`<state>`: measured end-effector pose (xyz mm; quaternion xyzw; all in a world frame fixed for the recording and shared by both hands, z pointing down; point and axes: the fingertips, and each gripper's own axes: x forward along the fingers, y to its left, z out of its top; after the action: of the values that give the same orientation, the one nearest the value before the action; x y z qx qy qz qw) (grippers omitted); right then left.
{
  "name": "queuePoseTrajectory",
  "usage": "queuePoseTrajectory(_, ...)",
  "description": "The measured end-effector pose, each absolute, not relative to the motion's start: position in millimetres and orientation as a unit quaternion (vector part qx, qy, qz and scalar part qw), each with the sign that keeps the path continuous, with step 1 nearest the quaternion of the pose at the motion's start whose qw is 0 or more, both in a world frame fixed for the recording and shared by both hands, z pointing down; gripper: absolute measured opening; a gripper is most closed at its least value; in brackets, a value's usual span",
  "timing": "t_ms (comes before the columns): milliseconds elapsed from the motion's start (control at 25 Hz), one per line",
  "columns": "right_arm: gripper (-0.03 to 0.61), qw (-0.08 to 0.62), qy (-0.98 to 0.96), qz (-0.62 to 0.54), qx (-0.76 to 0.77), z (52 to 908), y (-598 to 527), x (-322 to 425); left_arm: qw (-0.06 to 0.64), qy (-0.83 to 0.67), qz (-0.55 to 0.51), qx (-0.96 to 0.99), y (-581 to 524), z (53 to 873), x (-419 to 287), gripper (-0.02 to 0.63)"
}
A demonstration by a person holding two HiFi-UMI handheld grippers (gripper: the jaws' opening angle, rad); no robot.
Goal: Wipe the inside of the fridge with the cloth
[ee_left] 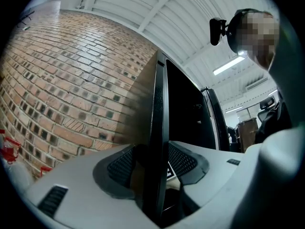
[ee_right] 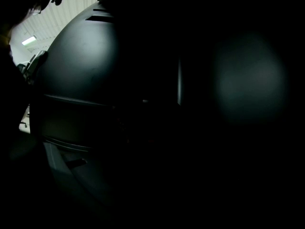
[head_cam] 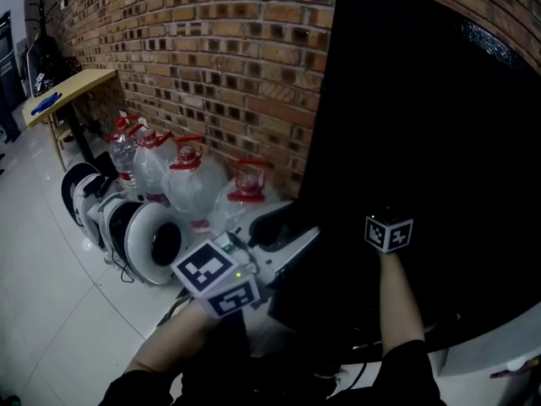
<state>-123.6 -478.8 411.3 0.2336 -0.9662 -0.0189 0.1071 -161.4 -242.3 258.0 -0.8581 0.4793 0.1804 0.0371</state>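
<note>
The tall black fridge door [head_cam: 423, 100] fills the right of the head view. My left gripper [head_cam: 283, 227] is at its left edge. In the left gripper view the two dark pads of the left gripper [ee_left: 157, 161] sit on either side of the thin door edge [ee_left: 159, 104] and press on it. My right arm reaches into the dark ahead; only the marker cube [head_cam: 389, 233] of the right gripper shows, and its jaws are lost in blackness. The right gripper view is almost fully dark. No cloth can be made out in any view.
A brick wall [head_cam: 211, 57] runs behind. Several large water jugs with red caps [head_cam: 190, 184] and round white appliances [head_cam: 148, 239] stand on the tiled floor left of the fridge. A wooden table [head_cam: 72, 87] is at the far left.
</note>
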Motion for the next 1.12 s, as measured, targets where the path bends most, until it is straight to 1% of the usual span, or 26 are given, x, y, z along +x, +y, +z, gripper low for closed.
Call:
queuePoseTrajectory(560, 0.080, 0.135, -0.932, 0.000, 0.337, 430, -530, -110, 0.033, 0.477, 0.180, -0.860, -243, 259, -161, 0.218)
queuePoseTrajectory(880, 0.080, 0.144, -0.916, -0.039, 0.372, 415, -526, -114, 0.033, 0.480, 0.184, -0.857, -245, 261, -162, 0.218)
queuePoseTrajectory(1120, 0.080, 0.114, -0.907, -0.068, 0.399, 397, -506, -94, 0.036, 0.491, 0.181, -0.852, -243, 263, -163, 0.218)
